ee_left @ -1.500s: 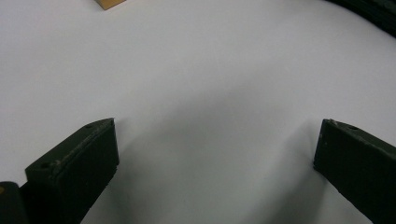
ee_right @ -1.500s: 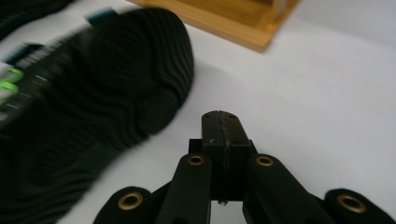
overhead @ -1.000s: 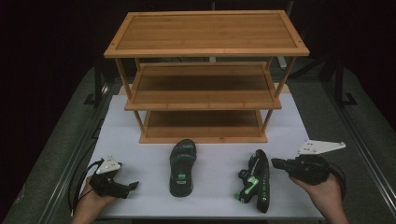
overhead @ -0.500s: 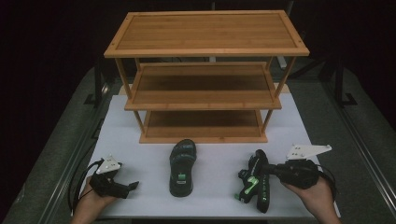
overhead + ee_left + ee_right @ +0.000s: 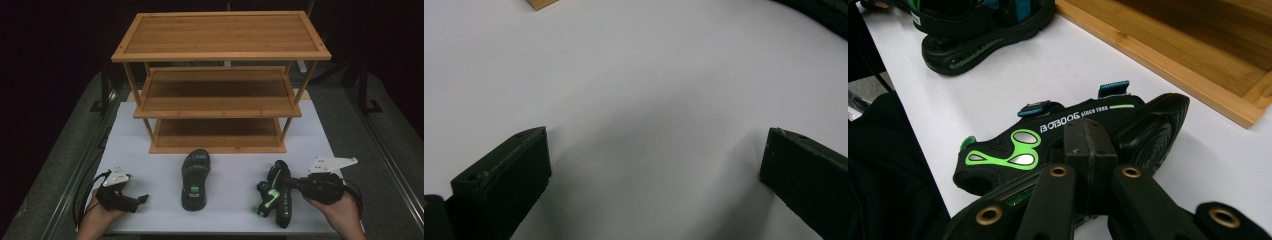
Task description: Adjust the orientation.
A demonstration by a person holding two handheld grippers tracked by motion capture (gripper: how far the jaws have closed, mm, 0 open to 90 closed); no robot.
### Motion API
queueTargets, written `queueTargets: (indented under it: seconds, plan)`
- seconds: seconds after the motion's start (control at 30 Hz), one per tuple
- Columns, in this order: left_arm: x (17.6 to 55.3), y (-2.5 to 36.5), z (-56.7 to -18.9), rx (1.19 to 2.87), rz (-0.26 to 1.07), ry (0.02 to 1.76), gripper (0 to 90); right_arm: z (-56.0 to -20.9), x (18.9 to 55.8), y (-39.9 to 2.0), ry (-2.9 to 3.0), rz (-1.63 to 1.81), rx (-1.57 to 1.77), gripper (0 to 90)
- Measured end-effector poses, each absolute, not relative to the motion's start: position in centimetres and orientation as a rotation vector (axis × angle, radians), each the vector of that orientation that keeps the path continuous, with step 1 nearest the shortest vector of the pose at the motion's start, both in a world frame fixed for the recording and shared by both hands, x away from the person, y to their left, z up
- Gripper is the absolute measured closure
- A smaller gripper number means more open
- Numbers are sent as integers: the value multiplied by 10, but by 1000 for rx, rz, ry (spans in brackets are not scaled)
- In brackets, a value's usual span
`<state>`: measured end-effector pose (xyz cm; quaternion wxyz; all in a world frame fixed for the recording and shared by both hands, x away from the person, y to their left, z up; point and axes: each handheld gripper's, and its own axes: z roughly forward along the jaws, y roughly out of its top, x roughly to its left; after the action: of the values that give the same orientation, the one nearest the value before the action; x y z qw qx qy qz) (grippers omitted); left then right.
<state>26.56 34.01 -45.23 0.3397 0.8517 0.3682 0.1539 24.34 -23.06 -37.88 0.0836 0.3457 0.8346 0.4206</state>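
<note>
Right gripper (image 5: 290, 184) jaws clamped on tipped black-green sandal (image 5: 276, 199), left gripper (image 5: 142, 198) jaws wide over bare white table (image 5: 230, 220), second sandal (image 5: 194, 178) upright near wooden rack (image 5: 220, 85)

The sandal (image 5: 1068, 145) on its side is black with bright green and silver ovals, white BOBDOG lettering and teal strap tabs. The upright sandal (image 5: 194, 179) is black with green accents. The shoe rack (image 5: 220, 80) is honey-brown bamboo; the surface (image 5: 150, 165) white.
</note>
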Motion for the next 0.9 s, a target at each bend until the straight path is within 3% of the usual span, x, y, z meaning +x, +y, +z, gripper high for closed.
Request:
queueTargets:
  seconds: [0.9]
  plan:
    - [266, 340, -452, 2218, 400, 957, 0, -382, 235, -259, 2453, 1272, 1090, 899]
